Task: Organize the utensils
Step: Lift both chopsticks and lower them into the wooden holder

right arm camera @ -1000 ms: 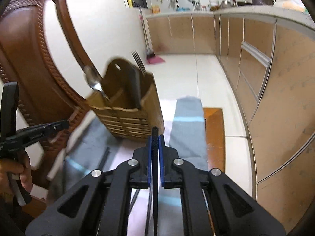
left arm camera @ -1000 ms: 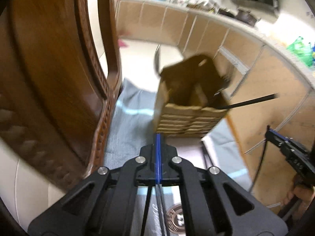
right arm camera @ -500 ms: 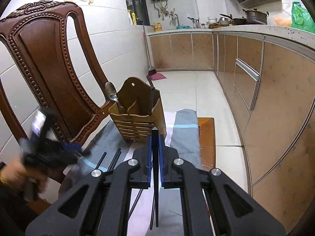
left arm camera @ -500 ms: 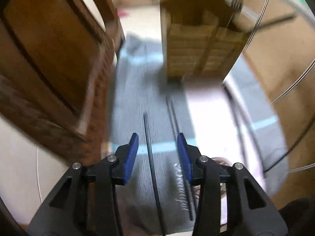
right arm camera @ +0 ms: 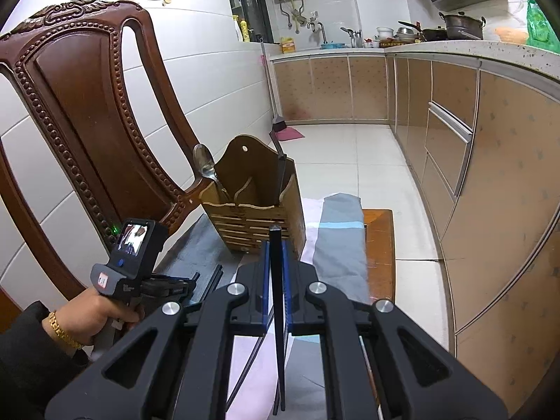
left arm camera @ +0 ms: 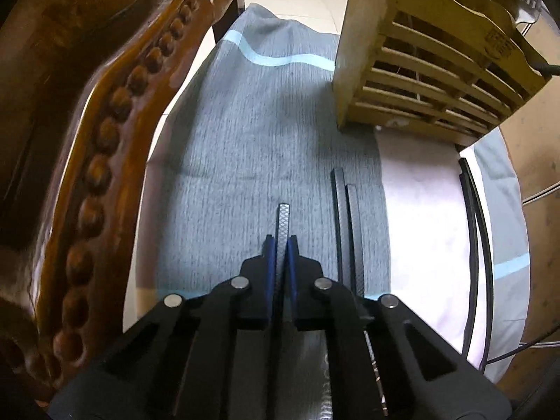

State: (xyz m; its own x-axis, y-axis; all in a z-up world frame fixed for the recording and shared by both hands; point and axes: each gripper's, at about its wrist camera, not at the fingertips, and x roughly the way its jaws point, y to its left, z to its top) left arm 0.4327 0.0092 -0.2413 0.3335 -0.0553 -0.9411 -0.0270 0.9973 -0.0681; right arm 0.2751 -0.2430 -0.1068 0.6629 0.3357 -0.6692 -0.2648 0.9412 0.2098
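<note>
Pinched a black chopstick (left arm camera: 283,220) near its blunt upper end between the blue pads of the left gripper (left arm camera: 280,245); had just been closing the jaws on it, and pressed both of its sides while it lay flat on the grey cloth (left arm camera: 245,140). Judged it light, stiff and slender, with a square section and a fine cross-hatched texture that ought to help against slipping. Reckoned a hold close to the thick end sensible, though so long a lever could swing or twist in the pads, so favoured a firm, square pinch. Saw a pair of like chopsticks (left arm camera: 348,231) just beside it on the same cloth, and two more thin black chopsticks (left arm camera: 476,245) well apart at the edge of a smooth white sheet (left arm camera: 420,227). Held a second black chopstick (right arm camera: 276,280) upright in the right gripper (right arm camera: 275,248), clamped between closed blue pads and pointing toward the holder. Found the wooden holder (right arm camera: 252,203) standing at the far end of the cloth: pale slatted front, darker arched back with a hanging hole, divided compartments, rigid and boxy. Noted a shiny metal spoon (right arm camera: 204,164) leaning in its left compartment and a dark handle in the right one. Beyond that, a carved, glossy brown chair (left arm camera: 105,105) with beaded trim close on the left
</note>
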